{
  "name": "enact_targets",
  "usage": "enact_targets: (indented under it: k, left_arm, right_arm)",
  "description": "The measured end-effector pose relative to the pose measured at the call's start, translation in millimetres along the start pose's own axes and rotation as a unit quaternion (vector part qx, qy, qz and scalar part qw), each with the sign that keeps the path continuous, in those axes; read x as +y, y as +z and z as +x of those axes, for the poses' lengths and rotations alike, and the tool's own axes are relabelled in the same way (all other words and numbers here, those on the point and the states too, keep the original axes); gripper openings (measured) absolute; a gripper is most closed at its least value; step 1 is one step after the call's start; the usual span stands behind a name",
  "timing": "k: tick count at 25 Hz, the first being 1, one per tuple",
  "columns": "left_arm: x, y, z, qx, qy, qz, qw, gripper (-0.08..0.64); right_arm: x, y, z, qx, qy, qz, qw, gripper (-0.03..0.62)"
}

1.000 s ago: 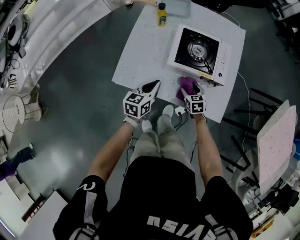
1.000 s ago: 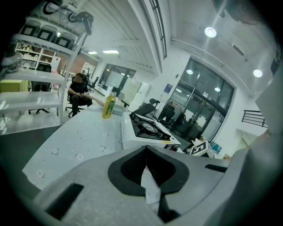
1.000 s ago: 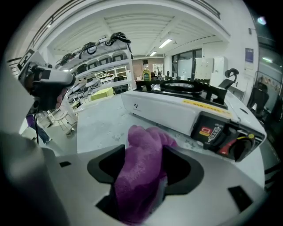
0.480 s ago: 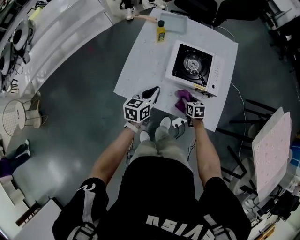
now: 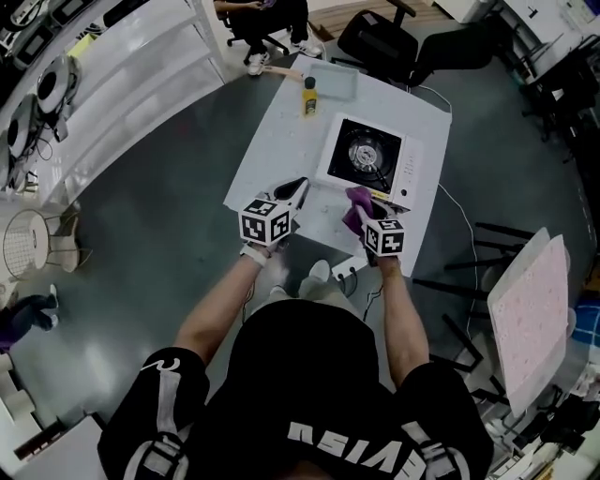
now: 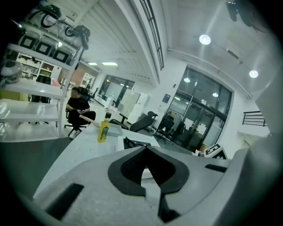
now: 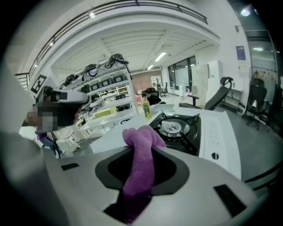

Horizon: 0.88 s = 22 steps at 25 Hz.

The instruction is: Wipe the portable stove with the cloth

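The portable stove is white with a black burner top and sits on the white table; its burner lies just beyond the cloth in the right gripper view. The purple cloth hangs bunched from my right gripper, just in front of the stove's near edge. The jaws of the right gripper have just been closing and now pinch the cloth between them. My left gripper hovers over the table left of the stove. In its own view the left gripper is shut with nothing in it.
A yellow bottle and a shallow tray stand at the table's far end. Office chairs and a seated person are beyond it. A white board leans at the right. Shelving runs along the left.
The right gripper's jaws closed on the purple cloth and lifted it off the table. Both grippers rose, and the head view pulled back and higher.
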<state>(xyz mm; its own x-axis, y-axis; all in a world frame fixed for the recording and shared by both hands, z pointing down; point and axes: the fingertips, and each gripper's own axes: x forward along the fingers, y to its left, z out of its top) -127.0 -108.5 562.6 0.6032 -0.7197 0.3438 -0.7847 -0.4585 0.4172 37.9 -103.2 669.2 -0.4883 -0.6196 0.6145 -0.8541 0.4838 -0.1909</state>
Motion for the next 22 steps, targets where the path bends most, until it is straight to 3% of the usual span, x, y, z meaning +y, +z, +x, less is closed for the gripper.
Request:
enact_targets:
  k: [5,11,22]
  left_arm:
    - [-7,13,-1,-0.01,0.004,0.014,0.9999,0.006]
    - [-23,19,11,-0.012,0.004,0.021,0.9997,0.006]
    - [-51,27,42,-0.025,0.001,0.04,0.9989,0.006]
  right_arm:
    - [-1,54,-30,-0.058,0.004,-0.013,0.998,0.105]
    - [-17,91,-49,-0.086,-0.001,-0.037,0.996,0.105]
    - [-56,87,-62,-0.091,-0.015,-0.048,0.995,0.104]
